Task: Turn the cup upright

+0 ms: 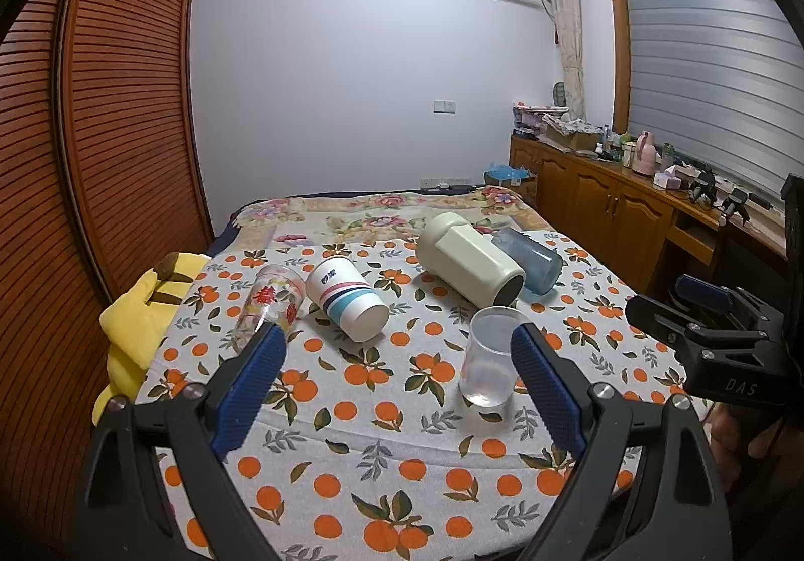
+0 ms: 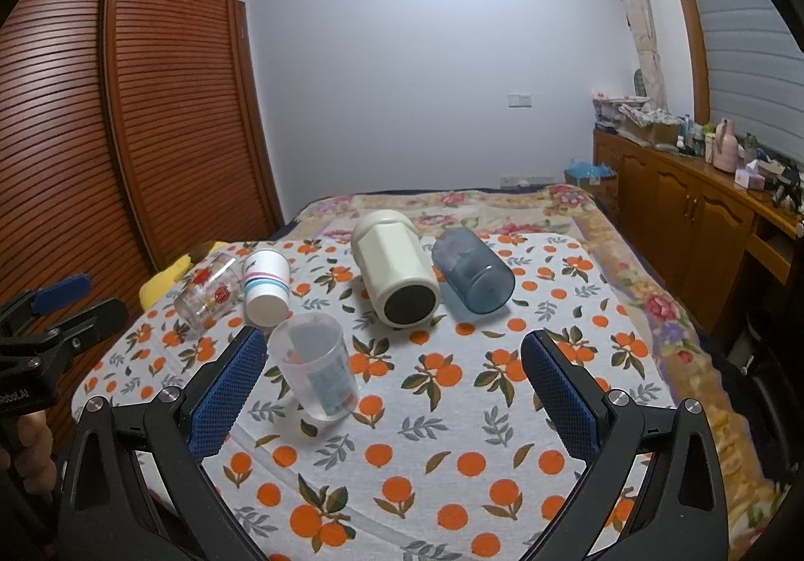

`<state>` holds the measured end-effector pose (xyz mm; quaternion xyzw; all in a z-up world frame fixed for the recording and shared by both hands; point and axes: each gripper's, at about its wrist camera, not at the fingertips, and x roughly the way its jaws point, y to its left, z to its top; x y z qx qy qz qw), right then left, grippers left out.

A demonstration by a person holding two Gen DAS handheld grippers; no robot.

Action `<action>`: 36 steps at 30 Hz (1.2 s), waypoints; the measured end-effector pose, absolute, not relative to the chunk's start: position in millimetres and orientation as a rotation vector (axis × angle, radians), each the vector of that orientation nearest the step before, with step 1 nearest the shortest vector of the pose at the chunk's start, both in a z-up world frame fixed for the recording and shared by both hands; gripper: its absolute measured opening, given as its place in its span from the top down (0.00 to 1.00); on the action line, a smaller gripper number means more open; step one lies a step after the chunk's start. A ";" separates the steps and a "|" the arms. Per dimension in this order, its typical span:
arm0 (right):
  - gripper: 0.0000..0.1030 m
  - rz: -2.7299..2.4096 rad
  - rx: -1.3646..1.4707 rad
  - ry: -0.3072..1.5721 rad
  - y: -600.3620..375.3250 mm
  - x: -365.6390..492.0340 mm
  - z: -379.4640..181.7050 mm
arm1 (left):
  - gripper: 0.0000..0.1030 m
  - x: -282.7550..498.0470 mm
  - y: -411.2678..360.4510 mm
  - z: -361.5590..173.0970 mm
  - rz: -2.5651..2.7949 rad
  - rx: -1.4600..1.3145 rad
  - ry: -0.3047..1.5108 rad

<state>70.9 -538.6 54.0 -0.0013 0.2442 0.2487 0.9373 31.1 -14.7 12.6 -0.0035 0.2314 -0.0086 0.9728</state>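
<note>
A frosted clear cup stands upright on the orange-print cloth; it also shows in the right wrist view. Four cups lie on their sides behind it: a printed glass, a striped paper cup, a cream flask and a blue tumbler. My left gripper is open and empty, its right pad beside the upright cup. My right gripper is open and empty, its left pad beside that cup.
A yellow plush lies at the cloth's left edge. A slatted wardrobe stands left. A wooden cabinet with clutter runs along the right. The other gripper shows at each view's edge.
</note>
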 end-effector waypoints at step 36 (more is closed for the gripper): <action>0.00 0.504 -0.004 0.498 -537.5 69.8 53.9 | 0.11 30.0 -13.5 10.4 -0.011 -0.013 0.473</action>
